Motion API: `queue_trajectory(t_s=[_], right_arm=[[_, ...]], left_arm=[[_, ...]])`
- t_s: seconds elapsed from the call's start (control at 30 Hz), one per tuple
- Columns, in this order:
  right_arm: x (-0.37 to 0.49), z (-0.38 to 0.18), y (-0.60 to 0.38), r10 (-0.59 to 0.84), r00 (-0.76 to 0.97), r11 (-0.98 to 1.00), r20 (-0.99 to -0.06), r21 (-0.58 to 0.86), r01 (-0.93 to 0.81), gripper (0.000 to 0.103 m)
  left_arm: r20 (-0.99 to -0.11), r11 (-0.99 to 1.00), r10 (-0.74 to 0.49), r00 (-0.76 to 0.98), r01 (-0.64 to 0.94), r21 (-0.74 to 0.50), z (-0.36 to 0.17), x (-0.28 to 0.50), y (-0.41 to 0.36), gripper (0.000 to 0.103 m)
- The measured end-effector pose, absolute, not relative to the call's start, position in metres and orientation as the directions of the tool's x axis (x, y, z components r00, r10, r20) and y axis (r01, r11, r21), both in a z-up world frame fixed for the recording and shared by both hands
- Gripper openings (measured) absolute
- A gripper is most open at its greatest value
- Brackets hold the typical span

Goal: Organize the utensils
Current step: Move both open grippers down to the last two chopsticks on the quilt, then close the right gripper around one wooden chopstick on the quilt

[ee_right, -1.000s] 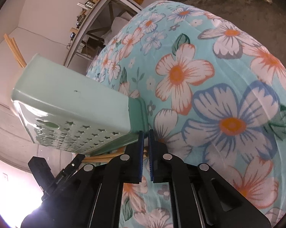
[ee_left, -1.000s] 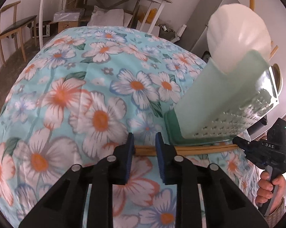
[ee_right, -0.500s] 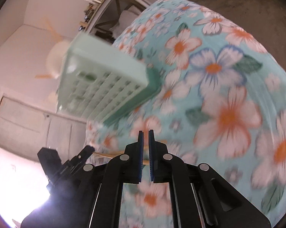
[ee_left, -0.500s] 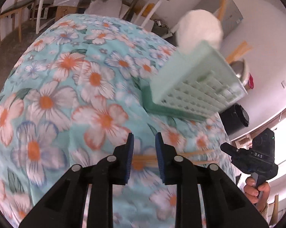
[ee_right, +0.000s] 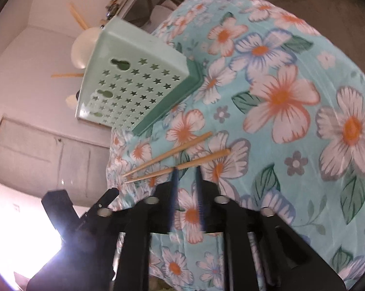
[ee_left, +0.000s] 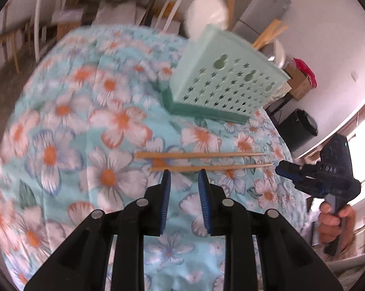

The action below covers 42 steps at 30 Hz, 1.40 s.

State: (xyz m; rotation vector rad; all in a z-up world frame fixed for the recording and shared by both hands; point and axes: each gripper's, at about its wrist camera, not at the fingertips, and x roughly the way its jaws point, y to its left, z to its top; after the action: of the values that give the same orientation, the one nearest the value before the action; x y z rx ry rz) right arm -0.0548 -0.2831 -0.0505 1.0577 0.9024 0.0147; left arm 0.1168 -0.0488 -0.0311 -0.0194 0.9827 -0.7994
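While both tools were down low right at the pair of thin wooden chopsticks [ee_left: 201, 161] a second ago, with the mint-green plastic utensil holder with star-shaped holes [ee_left: 228, 84] filling the frame just behind, they've now pulled back and up, so you can see both sticks lying loose on the turquoise floral-print cloth covering the surface [ee_left: 85, 131]. The right tool [ee_right: 186, 179] was pressed nearly together before and its jaws have just been opening; nothing sits between them now, the nearer chopstick lies just past its tips. The left tool [ee_left: 182, 177] is spread a bit, same gap as before, and also has nothing in it. My read: the sticks got nudged or lined up side by side and let go, so they're not yet in the holder and a fresh pickup is probably what's coming. Count-wise: two chopsticks on the cloth, roughly parallel and close together, just in front of the holder; one holder standing on the cloth near its far edge, with a white rounded spoon-ish thing [ee_left: 206, 17] and a few more wooden sticks [ee_left: 269, 34] already poking out the top (can't count those cleanly, too blurry).
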Motion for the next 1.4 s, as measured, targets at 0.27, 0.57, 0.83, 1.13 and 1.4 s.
queue_trajectory(t_s=[0.27,0.57,0.83,1.13,1.4], right_arm=[[-0.038,-0.076,-0.285,0.464,0.652,0.381,-0.6,0.799,0.465,0.042],[-0.021,-0.084,-0.28,0.392,0.693,0.291,-0.604,0.797,0.53,0.034],[-0.02,-0.091,-0.286,0.333,0.71,0.178,-0.62,0.781,0.598,0.019],[-0.031,-0.107,-0.297,0.351,0.744,0.101,-0.568,0.813,0.573,0.01],[-0.034,-0.072,-0.321,0.316,0.681,0.406,-0.66,0.743,0.532,0.011]], left_arm=[[-0.708,0.678,-0.596,0.378,0.71,-0.191,-0.022,0.11,-0.084,0.022],[-0.701,0.686,-0.606,0.376,0.693,-0.222,-0.026,0.113,-0.07,0.022],[-0.695,0.687,-0.618,0.367,0.682,-0.251,-0.029,0.117,-0.058,0.022],[-0.686,0.708,-0.612,0.394,0.659,-0.254,-0.026,0.119,-0.041,0.022],[-0.686,0.714,-0.606,0.403,0.657,-0.244,-0.024,0.119,-0.039,0.022]])
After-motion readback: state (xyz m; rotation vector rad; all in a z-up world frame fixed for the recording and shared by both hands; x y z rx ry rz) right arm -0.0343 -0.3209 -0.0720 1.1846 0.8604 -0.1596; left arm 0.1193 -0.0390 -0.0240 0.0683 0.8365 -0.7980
